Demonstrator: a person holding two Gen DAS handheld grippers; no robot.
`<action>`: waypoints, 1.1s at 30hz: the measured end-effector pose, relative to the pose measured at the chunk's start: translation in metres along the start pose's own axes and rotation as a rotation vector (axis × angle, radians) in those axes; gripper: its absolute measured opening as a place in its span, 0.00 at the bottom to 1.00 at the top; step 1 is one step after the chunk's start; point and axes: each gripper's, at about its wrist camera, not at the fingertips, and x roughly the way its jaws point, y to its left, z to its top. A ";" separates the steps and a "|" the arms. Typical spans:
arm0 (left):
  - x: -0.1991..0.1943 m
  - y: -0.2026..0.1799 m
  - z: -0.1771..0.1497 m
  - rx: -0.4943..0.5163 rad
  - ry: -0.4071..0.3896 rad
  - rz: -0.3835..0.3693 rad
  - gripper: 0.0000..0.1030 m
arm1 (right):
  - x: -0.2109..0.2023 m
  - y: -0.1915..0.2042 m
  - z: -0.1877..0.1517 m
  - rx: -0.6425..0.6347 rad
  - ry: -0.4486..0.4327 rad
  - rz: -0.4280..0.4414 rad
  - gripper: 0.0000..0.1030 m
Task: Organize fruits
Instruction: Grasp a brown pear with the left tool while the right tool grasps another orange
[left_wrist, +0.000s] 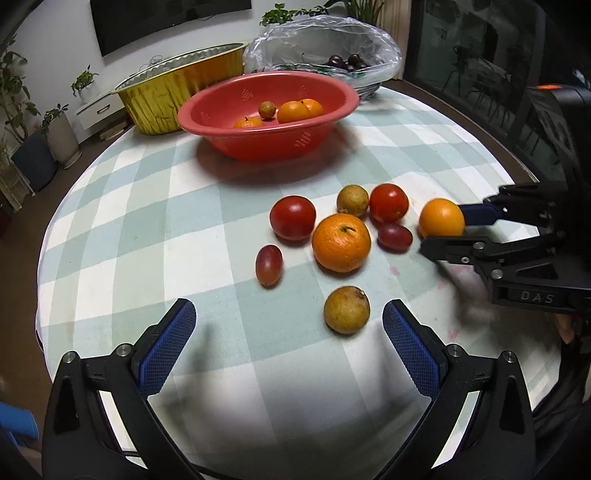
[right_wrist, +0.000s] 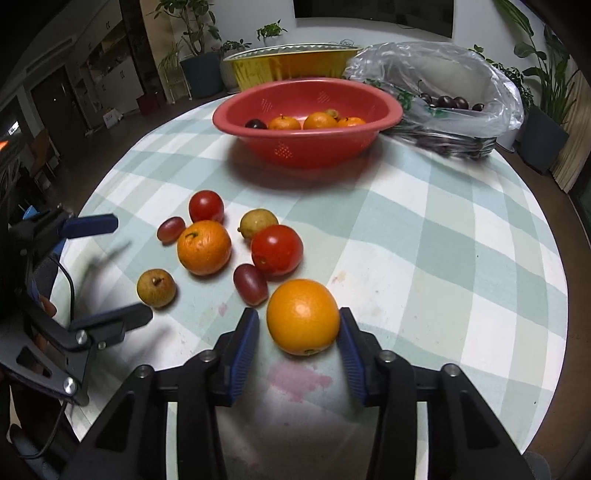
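Observation:
Loose fruit lies on the checked tablecloth (left_wrist: 147, 229): two tomatoes (left_wrist: 293, 218), a big orange (left_wrist: 341, 242), two red grapes (left_wrist: 269, 265) and two brownish-yellow round fruits (left_wrist: 347, 310). My left gripper (left_wrist: 288, 314) is open; the nearer brownish fruit (right_wrist: 156, 288) sits just ahead of its jaws, close to the right finger. My right gripper (right_wrist: 297, 317) is shut on a smaller smooth orange (right_wrist: 303, 317), which rests on the cloth. Seen from the left wrist, that orange (left_wrist: 441, 218) sits between the right gripper's (left_wrist: 439, 229) fingers. The red bowl (left_wrist: 207, 114) holds several small oranges.
Behind the red bowl (right_wrist: 229, 114) stand a gold foil tray (left_wrist: 166, 96) and a clear plastic bag (left_wrist: 369, 44) with dark cherries. The table is round, and its edge curves close on both sides. Potted plants and furniture stand on the floor beyond.

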 end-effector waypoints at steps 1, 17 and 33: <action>0.000 0.000 0.001 -0.006 -0.003 -0.003 1.00 | -0.001 -0.001 0.000 0.005 -0.003 -0.002 0.39; 0.005 -0.019 0.000 0.072 0.011 -0.029 0.56 | -0.031 -0.016 -0.011 0.129 -0.068 0.059 0.39; 0.005 -0.021 -0.003 0.075 -0.002 -0.077 0.24 | -0.036 -0.015 -0.013 0.142 -0.086 0.066 0.39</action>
